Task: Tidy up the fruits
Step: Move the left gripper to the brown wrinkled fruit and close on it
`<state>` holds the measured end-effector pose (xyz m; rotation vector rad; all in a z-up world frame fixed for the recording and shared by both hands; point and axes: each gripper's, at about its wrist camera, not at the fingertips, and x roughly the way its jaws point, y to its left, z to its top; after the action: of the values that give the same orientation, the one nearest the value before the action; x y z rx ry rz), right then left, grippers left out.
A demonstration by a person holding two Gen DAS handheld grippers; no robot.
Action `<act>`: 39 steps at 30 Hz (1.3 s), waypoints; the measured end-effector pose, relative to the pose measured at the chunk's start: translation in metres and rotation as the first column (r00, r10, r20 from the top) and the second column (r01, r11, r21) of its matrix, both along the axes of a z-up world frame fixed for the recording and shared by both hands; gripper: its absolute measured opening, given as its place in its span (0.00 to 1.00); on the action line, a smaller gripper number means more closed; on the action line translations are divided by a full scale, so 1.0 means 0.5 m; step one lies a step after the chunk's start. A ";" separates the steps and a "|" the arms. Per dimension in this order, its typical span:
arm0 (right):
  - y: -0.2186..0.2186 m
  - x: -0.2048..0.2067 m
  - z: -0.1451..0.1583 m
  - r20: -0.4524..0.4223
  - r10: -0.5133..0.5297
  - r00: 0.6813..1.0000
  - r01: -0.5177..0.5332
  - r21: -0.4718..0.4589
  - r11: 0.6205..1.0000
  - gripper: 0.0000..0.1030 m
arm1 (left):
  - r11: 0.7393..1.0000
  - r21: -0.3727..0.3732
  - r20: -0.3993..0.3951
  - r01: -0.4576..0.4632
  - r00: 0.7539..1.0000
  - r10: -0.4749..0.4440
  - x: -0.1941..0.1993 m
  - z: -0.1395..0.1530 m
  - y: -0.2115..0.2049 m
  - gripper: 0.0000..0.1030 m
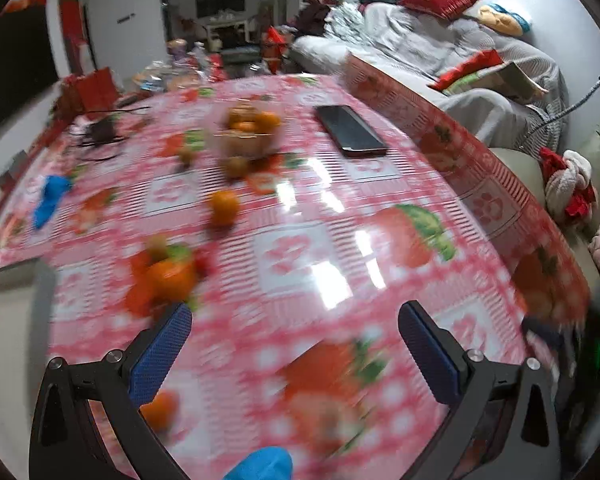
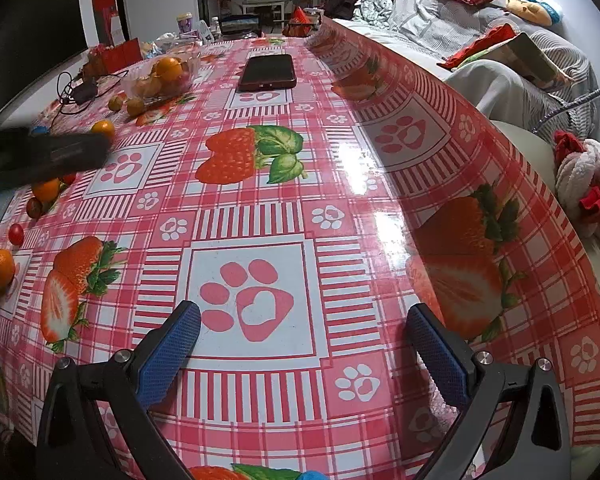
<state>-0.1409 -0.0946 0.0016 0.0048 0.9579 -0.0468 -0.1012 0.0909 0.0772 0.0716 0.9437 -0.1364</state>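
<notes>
A clear bowl of oranges stands mid-table; it also shows in the right wrist view. Loose oranges lie on the pink strawberry tablecloth: one ahead, one just beyond my left fingertip, one under the left finger. Small brown fruits sit by the bowl. The left wrist view is motion-blurred. My left gripper is open and empty. My right gripper is open and empty over a paw print. In the right wrist view, oranges and small red fruits lie at left, behind the blurred left gripper.
A black phone lies beyond the bowl. A charger with black cable and a blue object lie at left. Red boxes and jars stand at the far end. A grey sofa runs along the table's right edge.
</notes>
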 end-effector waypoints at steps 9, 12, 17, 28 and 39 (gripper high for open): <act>0.048 -0.005 0.011 -0.099 0.000 0.995 0.003 0.035 0.999 1.00 | 0.991 0.019 -0.015 -0.136 0.991 0.136 -0.146 -0.066 0.230 1.00; 0.107 -0.021 0.009 -0.090 0.075 0.993 -0.072 0.038 0.997 1.00 | 0.988 0.019 -0.044 -0.151 0.987 0.152 -0.160 -0.105 0.252 1.00; 0.182 -0.030 0.007 -0.098 0.168 0.981 -0.166 0.026 0.986 1.00 | 0.982 0.012 -0.071 -0.187 0.980 0.187 -0.143 -0.134 0.282 1.00; 0.182 -0.030 -0.002 -0.113 0.173 0.978 -0.175 -0.008 0.984 1.00 | 0.983 -0.002 -0.058 -0.183 0.982 0.182 -0.112 -0.127 0.314 1.00; 0.182 -0.031 0.001 -0.098 0.173 0.980 -0.174 0.000 0.985 1.00 | 0.972 0.089 0.017 -0.217 0.976 0.216 -0.068 -0.079 0.327 1.00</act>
<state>-0.1567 -0.0038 0.0019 -0.0898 1.0527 0.1110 -0.1353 0.2542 0.0378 0.0523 0.9438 0.1087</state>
